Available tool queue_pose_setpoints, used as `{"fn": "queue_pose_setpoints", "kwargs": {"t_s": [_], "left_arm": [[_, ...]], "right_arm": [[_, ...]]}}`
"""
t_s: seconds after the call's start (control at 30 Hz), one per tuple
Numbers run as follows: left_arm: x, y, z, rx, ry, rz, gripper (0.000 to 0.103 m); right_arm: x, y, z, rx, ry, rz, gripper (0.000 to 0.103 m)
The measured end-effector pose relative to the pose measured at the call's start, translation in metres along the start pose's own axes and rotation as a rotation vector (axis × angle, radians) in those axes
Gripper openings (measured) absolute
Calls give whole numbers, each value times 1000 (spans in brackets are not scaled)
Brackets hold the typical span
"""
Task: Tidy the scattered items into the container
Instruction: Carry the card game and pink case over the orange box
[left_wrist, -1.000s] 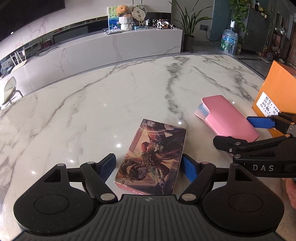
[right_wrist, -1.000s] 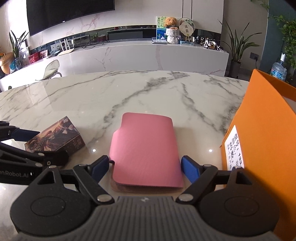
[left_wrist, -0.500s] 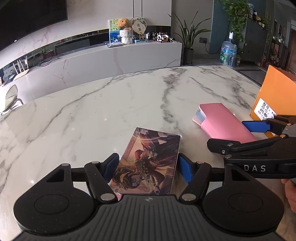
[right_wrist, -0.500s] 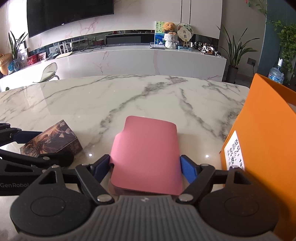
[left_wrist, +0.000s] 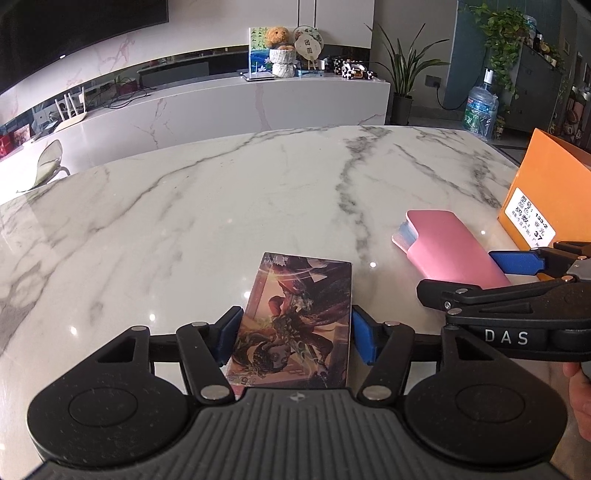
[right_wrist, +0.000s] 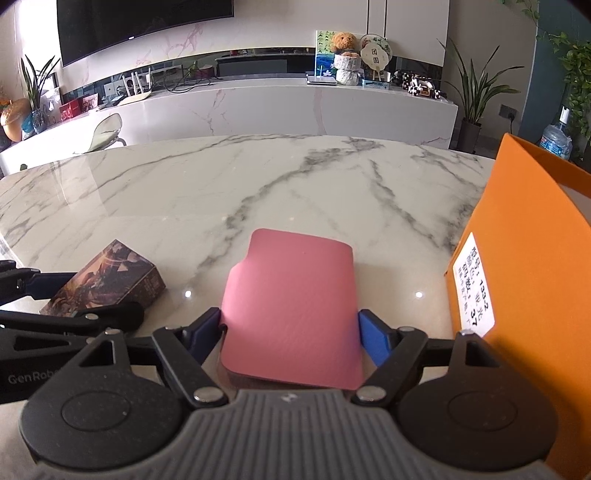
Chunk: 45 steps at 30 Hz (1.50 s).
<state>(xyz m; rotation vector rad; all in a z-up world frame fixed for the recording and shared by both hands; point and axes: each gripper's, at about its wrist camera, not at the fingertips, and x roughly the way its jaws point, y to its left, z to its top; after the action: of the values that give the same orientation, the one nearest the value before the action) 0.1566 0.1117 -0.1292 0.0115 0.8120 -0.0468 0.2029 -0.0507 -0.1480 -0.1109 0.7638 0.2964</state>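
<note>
A box with dark illustrated artwork (left_wrist: 295, 295) lies on the marble table (left_wrist: 221, 203). My left gripper (left_wrist: 295, 326) straddles its near end, its jaws closing, and both blue pads (left_wrist: 231, 330) touch the box's long sides. To the right lies a flat pink case (right_wrist: 291, 306). My right gripper (right_wrist: 288, 332) holds it by its near end, a pad (right_wrist: 373, 339) against each side. An orange cardboard container (right_wrist: 535, 258) with a white label stands just right of the case. The left wrist view also shows the case (left_wrist: 450, 247) and the container (left_wrist: 546, 177).
Bare marble stretches beyond both items toward the far edge. Behind the table stand a long white counter (right_wrist: 258, 107) with a teddy bear and ornaments, a chair (right_wrist: 103, 133), potted plants and a water bottle (left_wrist: 480, 110). A hand (left_wrist: 580, 398) shows at the right edge.
The left gripper slid forward along the illustrated box and its jaws narrowed until the pads met its sides. The right gripper's jaws drew in against the pink case.
</note>
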Motion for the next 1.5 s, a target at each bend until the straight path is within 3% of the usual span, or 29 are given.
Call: {"fn": "queue_pose_setpoints", "kwargs": {"t_s": [0.23,0.43,0.63,0.83,1.13,1.5], "left_arm": [[-29,8,-21,-94,22,-7,71],[-56,8,-31,-108,7,1,71],[-89,-3,-32,-94,-47,-6,70],[-129,-19,-23,-82,-134,-19,70],[-173,-65,7,-49,-241,-86,70],[-154,-147,46,26,-232,-219,70]], "right_arm": [[-24,9,-13,21,41,45,80],[-57,12,-28,74,32,81,80],[-97,13,-43,115,6,109,80],[-147,10,-46,128,-83,121,80],[-222,-19,-39,174,-247,74,80],[-259,-96,-39,270,-318,-46,80]]}}
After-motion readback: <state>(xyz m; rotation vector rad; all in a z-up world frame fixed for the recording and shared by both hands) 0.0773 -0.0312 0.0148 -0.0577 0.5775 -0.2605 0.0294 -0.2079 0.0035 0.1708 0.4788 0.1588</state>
